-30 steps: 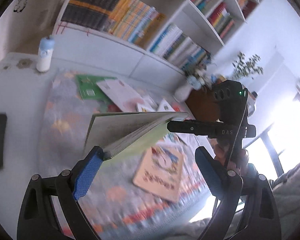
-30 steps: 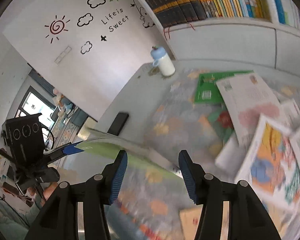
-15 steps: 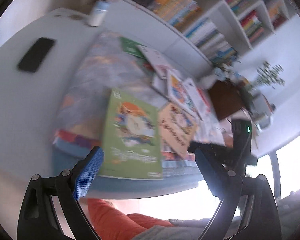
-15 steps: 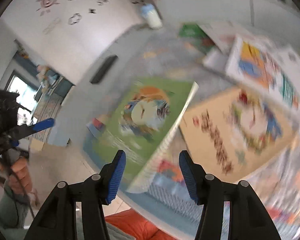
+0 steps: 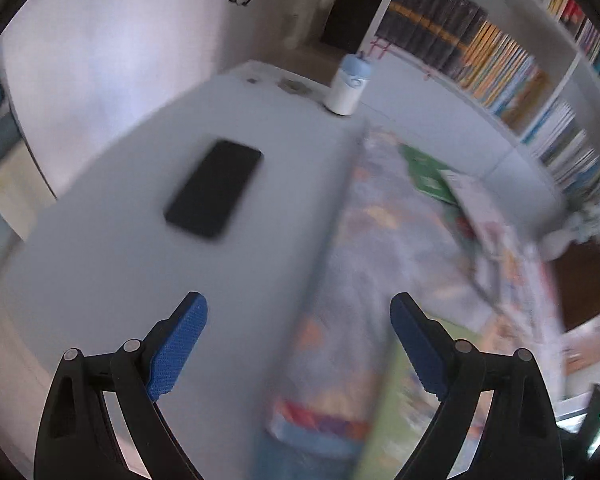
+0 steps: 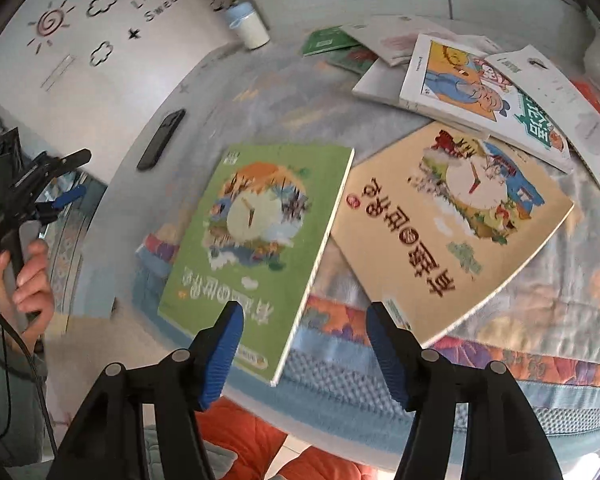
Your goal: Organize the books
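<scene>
A green picture book (image 6: 256,236) lies flat on the patterned cloth (image 6: 300,92) at the table's near edge, with a beige picture book (image 6: 452,232) beside it on the right. My right gripper (image 6: 304,344) hovers over the green book's near right corner; its jaws are opening and the pads do not press on the book. In the left wrist view, which is blurred, my left gripper (image 5: 300,332) stands wide open over the cloth's left edge with nothing between its fingers. The green book (image 5: 392,420) shows only as a blurred strip there. A hand holds the left gripper (image 6: 78,174) off the table's left side.
A loose pile of books (image 6: 480,80) covers the cloth's far right. A black phone (image 5: 214,188) lies on the bare white table (image 5: 100,260), and a white bottle with a blue cap (image 5: 348,88) stands at the back. Bookshelves (image 5: 500,64) line the wall. Orange fabric (image 6: 240,436) shows below the table edge.
The green book, held up in the air a second ago, now lies flat beside the beige book. The right jaws have widened. The left gripper has swung left, toward the phone and bare table.
</scene>
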